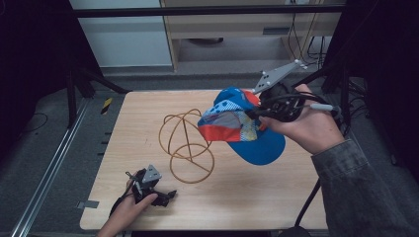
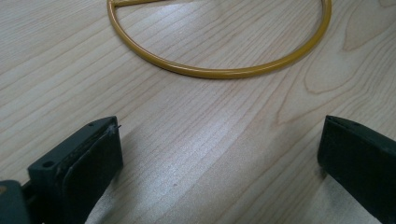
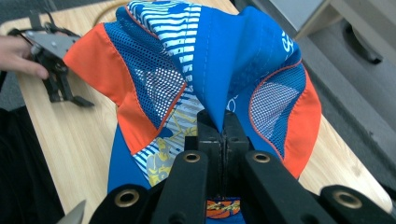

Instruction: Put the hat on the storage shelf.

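**Cap pinched and held above the far right of the table**

Gripping a fold of cloth, the right gripper [image 1: 257, 112] holds a blue, orange and white cap [image 1: 240, 127] in the air over the right half of the wooden table [image 1: 276, 197]. In the right gripper view its jaws stand pressed together with the cap's crown fabric [image 3: 219, 88] bunched between them, mesh panels spreading to either side. From the high view the cap's blue brim hangs toward the person's side, and its crown end overlaps the upper right of a gold wire stand [image 1: 187, 148]; whether the two touch I cannot tell.

The wire stand sits near the middle of the table, its round base ring flat on the wood. The left gripper [image 1: 157, 193] rests low by the near edge, left of centre, in the person's left hand [image 1: 126, 210]. In the left gripper view its jaws stand wide apart with nothing between them, and the stand's base ring [image 2: 219, 72] lies just ahead, apart from both jaws.

Bare wood lies along the near right of the table and the far left corner. The right hand's gripper sits close to the table's right edge.
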A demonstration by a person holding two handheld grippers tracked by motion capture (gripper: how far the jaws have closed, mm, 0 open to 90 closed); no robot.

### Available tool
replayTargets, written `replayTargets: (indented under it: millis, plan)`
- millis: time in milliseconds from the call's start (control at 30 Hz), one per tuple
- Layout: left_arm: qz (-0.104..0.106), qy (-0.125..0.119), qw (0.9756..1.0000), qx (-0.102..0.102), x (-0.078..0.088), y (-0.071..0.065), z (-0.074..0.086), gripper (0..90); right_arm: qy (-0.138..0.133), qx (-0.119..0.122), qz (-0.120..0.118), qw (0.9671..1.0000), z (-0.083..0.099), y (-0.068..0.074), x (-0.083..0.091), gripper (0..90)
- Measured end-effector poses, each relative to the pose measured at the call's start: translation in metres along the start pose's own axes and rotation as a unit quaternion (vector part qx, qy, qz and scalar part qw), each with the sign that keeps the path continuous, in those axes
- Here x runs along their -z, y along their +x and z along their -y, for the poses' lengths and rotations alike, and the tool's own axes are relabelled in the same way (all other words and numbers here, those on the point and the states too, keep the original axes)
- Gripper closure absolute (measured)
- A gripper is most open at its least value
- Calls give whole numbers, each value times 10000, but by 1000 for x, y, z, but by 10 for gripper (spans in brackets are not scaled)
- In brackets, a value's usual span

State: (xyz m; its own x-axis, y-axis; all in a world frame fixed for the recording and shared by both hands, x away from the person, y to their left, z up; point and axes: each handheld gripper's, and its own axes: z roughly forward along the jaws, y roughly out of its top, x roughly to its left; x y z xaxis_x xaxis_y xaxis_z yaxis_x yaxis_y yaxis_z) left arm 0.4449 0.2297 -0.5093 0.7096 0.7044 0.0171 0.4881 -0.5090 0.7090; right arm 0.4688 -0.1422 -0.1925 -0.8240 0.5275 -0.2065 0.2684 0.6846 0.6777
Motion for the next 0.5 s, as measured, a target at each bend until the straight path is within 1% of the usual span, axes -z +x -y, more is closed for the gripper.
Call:
replayTargets:
  millis: [33,167,267,300,333,367,400,433,467,500]
  plan:
    - [-1,0,10000,-1,0,0,0,0,-32,40,-22,10000,-4,3,-3,897]
    - [2,-3,10000,-7,0,0,0,0,-100,107,-99,9998,-14,6,-7,897]
    - [0,1,10000,-5,0,0,0,0,-157,192,-131,9996,-26,9,-11,897]
    - [-1,-2,10000,5,0,0,0,0,-161,226,-125,9995,-30,10,-13,897]
    - [-1,-2,10000,5,0,0,0,0,-161,226,-125,9995,-30,10,-13,897]
    - [-11,-4,10000,10,0,0,0,0,-157,276,-121,9994,-38,12,-17,897]
    - [-11,-4,10000,10,0,0,0,0,-157,276,-121,9994,-38,12,-17,897]
    - [-12,-3,10000,8,0,0,0,0,-125,351,-125,9992,-46,14,-21,896]
    - [-12,-3,10000,9,0,0,0,0,-115,379,-128,9991,-50,16,-23,896]
    - [-12,-3,10000,9,0,0,0,0,-115,379,-128,9991,-50,16,-23,896]
